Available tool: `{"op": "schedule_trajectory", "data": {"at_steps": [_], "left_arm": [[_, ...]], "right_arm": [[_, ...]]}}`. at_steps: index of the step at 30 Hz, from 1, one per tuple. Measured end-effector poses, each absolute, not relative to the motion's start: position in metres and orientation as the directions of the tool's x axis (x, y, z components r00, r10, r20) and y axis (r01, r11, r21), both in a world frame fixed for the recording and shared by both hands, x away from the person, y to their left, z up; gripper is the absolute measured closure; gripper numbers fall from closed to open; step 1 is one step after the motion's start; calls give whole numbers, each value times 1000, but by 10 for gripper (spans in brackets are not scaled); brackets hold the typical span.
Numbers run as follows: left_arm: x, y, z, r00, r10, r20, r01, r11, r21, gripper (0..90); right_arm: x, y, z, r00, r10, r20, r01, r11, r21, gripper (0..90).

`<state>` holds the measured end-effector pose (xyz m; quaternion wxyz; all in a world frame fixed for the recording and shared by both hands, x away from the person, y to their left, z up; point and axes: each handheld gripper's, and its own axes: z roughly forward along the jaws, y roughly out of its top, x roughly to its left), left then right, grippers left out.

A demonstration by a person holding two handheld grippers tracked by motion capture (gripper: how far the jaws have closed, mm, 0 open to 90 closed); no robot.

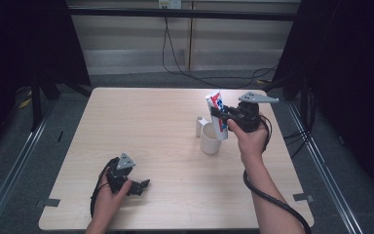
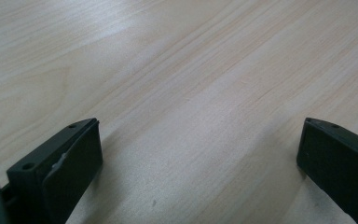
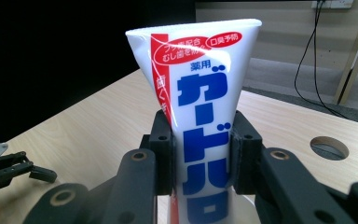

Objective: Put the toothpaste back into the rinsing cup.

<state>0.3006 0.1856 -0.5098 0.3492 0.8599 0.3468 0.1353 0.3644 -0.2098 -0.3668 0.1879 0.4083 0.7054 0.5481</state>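
Observation:
A white toothpaste tube [image 1: 216,103] with blue and red lettering stands upright, crimped end up, and my right gripper [image 1: 221,116] is shut on its middle. In the right gripper view the two black pads [image 3: 164,154] press the tube [image 3: 200,88] from both sides. The tube's lower end sits at the mouth of a white cup [image 1: 210,141] on the table's right half; whether it is inside is hidden. My left gripper [image 1: 143,185] rests on the table near the front left. Its jaws stand wide apart with bare wood between them [image 2: 200,154].
A small white upright piece [image 1: 200,125] stands against the cup's left side. The light wooden table [image 1: 141,126] has a round hole [image 3: 329,147] in its top. Dark curtains flank both sides, and cables run along the floor behind.

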Motion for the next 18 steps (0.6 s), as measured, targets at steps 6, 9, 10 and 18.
{"op": "schedule_trajectory", "data": {"at_steps": [6, 9, 10, 18], "left_arm": [[301, 186, -510, 723, 691, -9, 502, -516, 694, 0], [301, 186, -510, 723, 691, -9, 502, -515, 695, 0], [301, 186, -510, 723, 691, -10, 502, -515, 695, 0], [301, 186, -510, 723, 691, -10, 503, -515, 694, 0]], "right_arm": [[370, -208, -368, -589, 787, 184, 363, 54, 930, 680], [372, -208, -368, -585, 789, 188, 356, 42, 933, 679], [373, -208, -368, -582, 791, 189, 359, 41, 933, 679], [377, -208, -372, -564, 806, 181, 352, 37, 935, 677]]}}
